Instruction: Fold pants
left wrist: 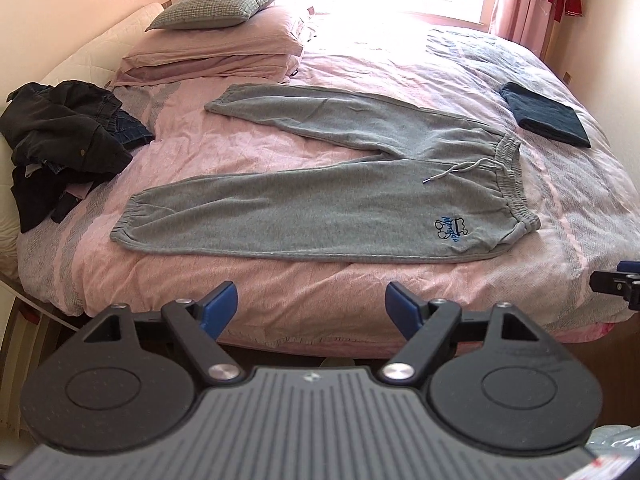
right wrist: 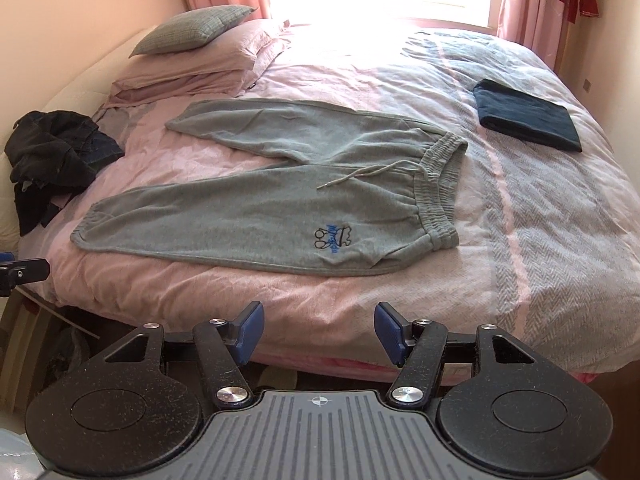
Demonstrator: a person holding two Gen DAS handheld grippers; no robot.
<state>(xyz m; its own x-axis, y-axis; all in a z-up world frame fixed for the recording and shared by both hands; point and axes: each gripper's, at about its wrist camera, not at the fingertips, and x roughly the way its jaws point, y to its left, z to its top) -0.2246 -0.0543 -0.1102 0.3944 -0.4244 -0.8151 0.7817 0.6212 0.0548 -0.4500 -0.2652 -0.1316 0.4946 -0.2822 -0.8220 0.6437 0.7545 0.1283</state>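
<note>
I see the grey pants (left wrist: 340, 184) spread flat on the bed (left wrist: 280, 292), legs splayed toward the pillows (left wrist: 216, 8), waistband toward the folded dark garment (left wrist: 548, 116). My left tool (left wrist: 312, 306) and right tool (right wrist: 319, 330) both hang short of the bed edge, fingers spread wide, holding nothing.

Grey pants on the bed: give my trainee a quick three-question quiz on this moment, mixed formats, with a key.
1. True or false: the grey pants are already folded in half.
2. Which lies beyond the waistband, nearer the window? A) folded dark garment B) heap of dark clothes C) checked pillow
3. Fill in: both the left gripper and the right gripper are ___, holding nothing.

Key: 1 false, they lie flat with the legs spread; 2 A; 3 open.
</note>
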